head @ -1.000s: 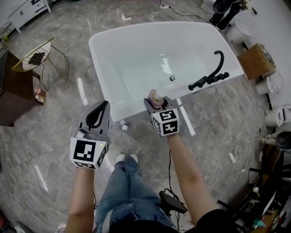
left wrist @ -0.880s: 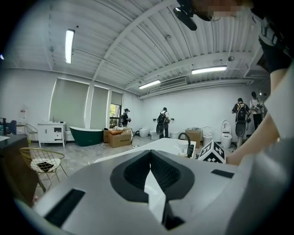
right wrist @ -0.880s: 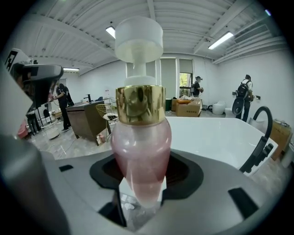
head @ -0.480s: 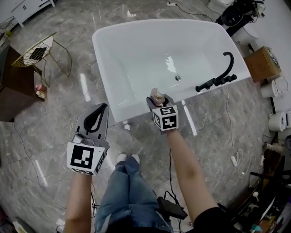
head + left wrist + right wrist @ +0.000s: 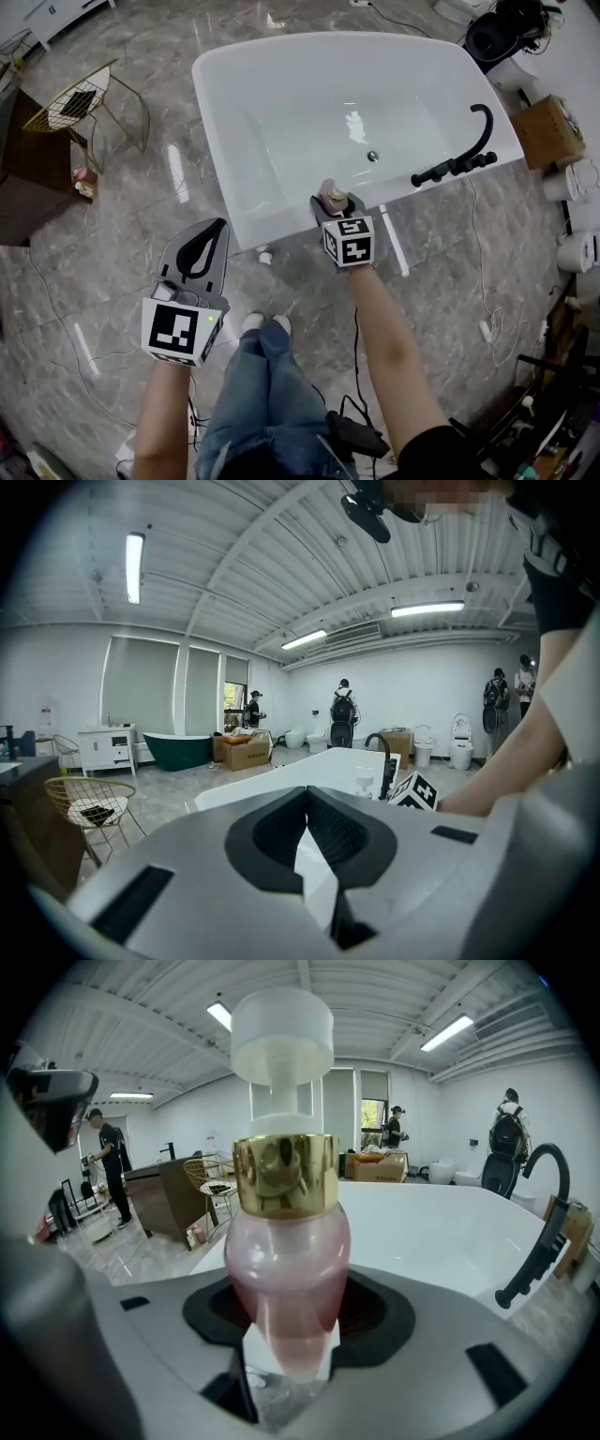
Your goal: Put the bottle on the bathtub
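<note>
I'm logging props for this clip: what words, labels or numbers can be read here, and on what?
Nothing legible.
On the bottle: no label showing.
On the cardboard box: dark print, too small to read.
On the left marker cube and right marker cube: square patterns, no letters.

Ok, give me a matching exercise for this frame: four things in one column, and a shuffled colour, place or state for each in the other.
Things:
1. bottle
2. faucet
3. wire chair
4. left claw

Descriptions:
A. black, mounted on the rim of the bathtub
B. shut, with nothing in it
C. pink with a gold collar, gripped by the right claw
D. gold, standing on the floor left of the tub in the head view

Pairs: 1-C, 2-A, 3-D, 4-B
</note>
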Available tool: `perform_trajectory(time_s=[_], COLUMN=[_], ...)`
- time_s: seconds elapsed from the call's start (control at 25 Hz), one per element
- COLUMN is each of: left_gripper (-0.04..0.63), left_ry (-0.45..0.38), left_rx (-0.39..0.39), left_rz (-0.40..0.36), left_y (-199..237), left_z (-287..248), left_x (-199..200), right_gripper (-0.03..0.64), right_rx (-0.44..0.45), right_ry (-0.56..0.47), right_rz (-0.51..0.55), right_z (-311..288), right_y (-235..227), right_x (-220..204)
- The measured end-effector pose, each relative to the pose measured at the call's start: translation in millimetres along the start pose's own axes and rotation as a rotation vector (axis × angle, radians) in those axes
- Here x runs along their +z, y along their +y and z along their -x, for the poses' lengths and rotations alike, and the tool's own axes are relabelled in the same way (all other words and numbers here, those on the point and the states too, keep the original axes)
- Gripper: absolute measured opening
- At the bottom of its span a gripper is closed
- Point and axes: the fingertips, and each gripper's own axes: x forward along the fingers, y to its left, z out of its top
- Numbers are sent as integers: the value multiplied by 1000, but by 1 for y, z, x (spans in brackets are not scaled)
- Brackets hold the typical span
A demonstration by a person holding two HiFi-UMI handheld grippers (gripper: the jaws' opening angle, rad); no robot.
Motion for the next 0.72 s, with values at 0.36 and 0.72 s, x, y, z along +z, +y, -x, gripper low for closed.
perform_trajectory(time_s=[0.36,0.72], left_gripper=[11,11], left_ry=[-20,-44], left_rx=[-8,-39], left_rz=[20,22], left_y=[-10,-22], left_z=[-6,-8], left_x=[5,25], right_gripper=[275,316], right_rx=[-27,4], right_ry=[5,-22], right_rz=[-69,-149], right_z=[2,41], right_y=[-4,7], right_x=[-5,5])
